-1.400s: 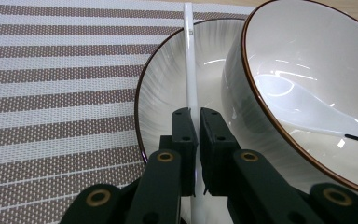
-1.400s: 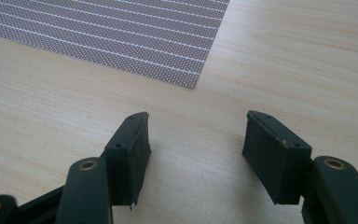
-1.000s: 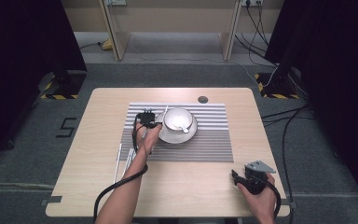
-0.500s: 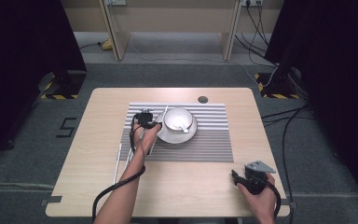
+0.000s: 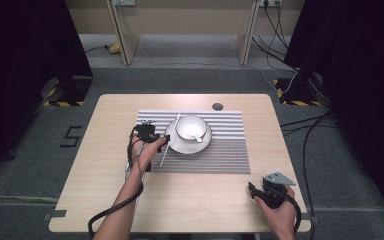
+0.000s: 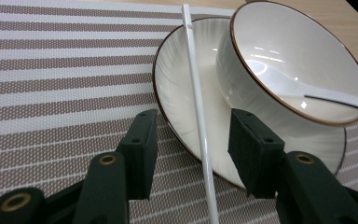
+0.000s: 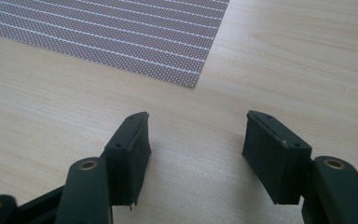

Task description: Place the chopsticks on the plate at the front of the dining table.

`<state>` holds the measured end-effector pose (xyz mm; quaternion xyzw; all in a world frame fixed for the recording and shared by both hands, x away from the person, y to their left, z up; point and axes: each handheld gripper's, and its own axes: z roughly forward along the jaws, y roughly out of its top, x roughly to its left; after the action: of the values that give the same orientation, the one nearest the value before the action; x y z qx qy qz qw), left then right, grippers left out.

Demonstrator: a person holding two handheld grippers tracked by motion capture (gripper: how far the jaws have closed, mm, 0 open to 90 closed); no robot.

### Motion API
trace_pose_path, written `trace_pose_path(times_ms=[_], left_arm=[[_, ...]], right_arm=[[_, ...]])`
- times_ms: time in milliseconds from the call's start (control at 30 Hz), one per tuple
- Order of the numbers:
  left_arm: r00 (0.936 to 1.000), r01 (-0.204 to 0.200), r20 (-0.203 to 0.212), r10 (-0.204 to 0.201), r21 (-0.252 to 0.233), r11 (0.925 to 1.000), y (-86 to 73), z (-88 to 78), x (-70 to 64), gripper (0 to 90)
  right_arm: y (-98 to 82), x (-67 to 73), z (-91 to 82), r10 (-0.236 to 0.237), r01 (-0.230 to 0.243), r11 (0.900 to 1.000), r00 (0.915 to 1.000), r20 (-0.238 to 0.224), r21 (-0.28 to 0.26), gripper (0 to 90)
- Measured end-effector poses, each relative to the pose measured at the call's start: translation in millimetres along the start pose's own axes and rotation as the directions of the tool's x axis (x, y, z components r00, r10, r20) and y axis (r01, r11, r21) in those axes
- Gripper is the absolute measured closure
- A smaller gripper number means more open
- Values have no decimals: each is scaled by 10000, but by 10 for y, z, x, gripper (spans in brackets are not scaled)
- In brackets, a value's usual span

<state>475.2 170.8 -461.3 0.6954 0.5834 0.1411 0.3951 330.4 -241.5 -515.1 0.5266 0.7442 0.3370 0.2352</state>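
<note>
A white bowl [image 5: 191, 127] with a white spoon [image 5: 198, 137] in it stands on a white plate [image 5: 176, 145] on the striped placemat [image 5: 220, 150]. A white chopstick [image 6: 196, 102] lies slanted over the plate's [image 6: 177, 93] left rim and onto the mat. My left gripper [image 5: 159, 142] is at the plate's left side. Its jaws have just been opening and now stand open [image 6: 193, 126] on either side of the chopstick, without touching it. My right gripper [image 5: 254, 189] rests open near the table's front right, with bare wood between its jaws [image 7: 198, 121].
The bowl [image 6: 303, 60] sits close behind the left gripper's right jaw. A dark round spot [image 5: 217, 106] marks the table behind the mat. The mat's near corner [image 7: 193, 81] lies ahead of the right gripper. Cables trail from both grippers toward the front edge.
The left gripper's jaws have opened and let go of the chopstick, which now lies on the plate rim. That gripper has drawn back slightly to the left. The right hand kept still.
</note>
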Motion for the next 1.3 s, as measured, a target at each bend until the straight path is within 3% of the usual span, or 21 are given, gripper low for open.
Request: trace_pose_path(times_ms=[200,400,867,1300], left_arm=[[9992,-376,-124,376,9,9993,-69,-181,84,528],[9970,-755,-162,762,410,9963,-213,-270,140,528],[9927,-1197,-39,1203,792,9897,-445,-245,92,523],[9914,-1303,239,1287,895,9874,-491,-173,-31,524]], right_arm=[[0,2,-1,14,-14,10000,10000,10,3,409],[1,2,-1,20,-20,10000,10000,16,17,410],[1,4,0,42,-42,10000,10000,24,15,410],[3,7,2,65,-65,10000,10000,36,9,410]])
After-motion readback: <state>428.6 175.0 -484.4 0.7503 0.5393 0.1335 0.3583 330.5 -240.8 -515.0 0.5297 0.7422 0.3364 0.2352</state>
